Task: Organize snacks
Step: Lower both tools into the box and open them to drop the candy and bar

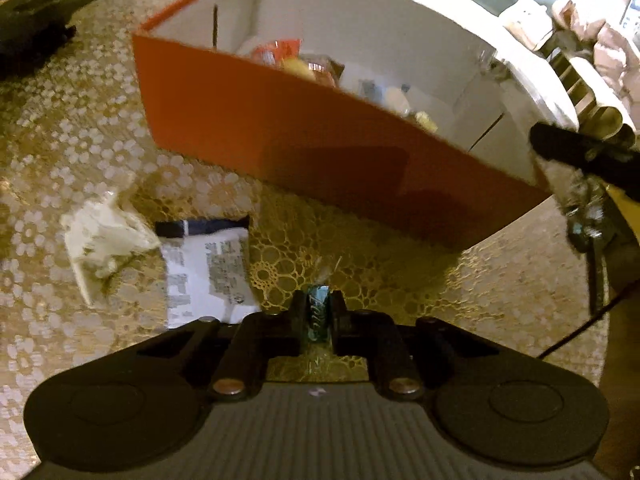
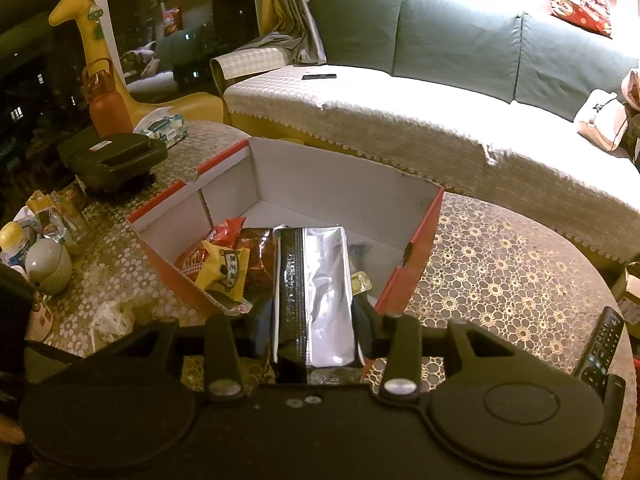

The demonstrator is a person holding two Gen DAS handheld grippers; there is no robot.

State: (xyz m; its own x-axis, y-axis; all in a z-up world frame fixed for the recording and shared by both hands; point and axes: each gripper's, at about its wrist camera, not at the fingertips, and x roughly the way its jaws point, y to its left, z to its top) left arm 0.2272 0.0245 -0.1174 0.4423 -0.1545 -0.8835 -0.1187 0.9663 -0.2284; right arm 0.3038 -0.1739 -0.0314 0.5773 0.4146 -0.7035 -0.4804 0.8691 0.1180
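1. Left wrist view: your left gripper [image 1: 317,312] was pinched tight on a small teal-wrapped candy [image 1: 316,314], just above the table [image 1: 400,264], in front of the orange box [image 1: 300,136]. A white printed packet [image 1: 208,268] and a crumpled wrapper [image 1: 100,240] lay unsorted near the table's left edge.

2. Right wrist view: your right gripper [image 2: 314,320] clamped a silver foil pouch [image 2: 316,296] over the box's near wall. Red and yellow snack bags [image 2: 224,260] already sat inside, so sorting looked partly done.

Dim warm light, fisheye-warped, slightly blurred
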